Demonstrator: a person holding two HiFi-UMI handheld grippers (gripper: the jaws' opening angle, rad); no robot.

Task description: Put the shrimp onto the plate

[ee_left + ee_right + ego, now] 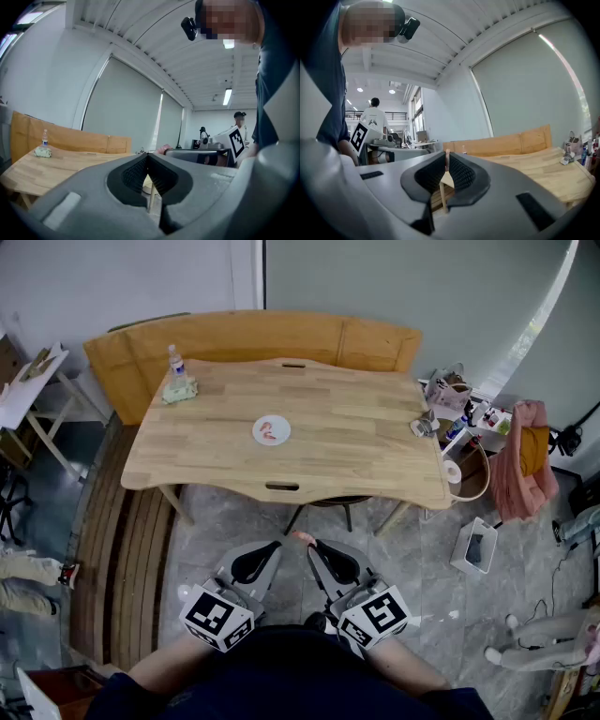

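Wooden table (328, 427), 1 white plate (271, 430). Right gripper (312, 543) clamps 1 thin pink shrimp (302, 537); left gripper (278, 544) closed, empty.

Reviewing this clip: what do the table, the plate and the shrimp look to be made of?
The table looks like light wood with a matte finish; plank seams and grain show. The plate is white and smooth, perhaps ceramic or plastic, but too small to tell. The shrimp, pinched in the right gripper, is pale pink and thin; probably a toy, its material unclear.
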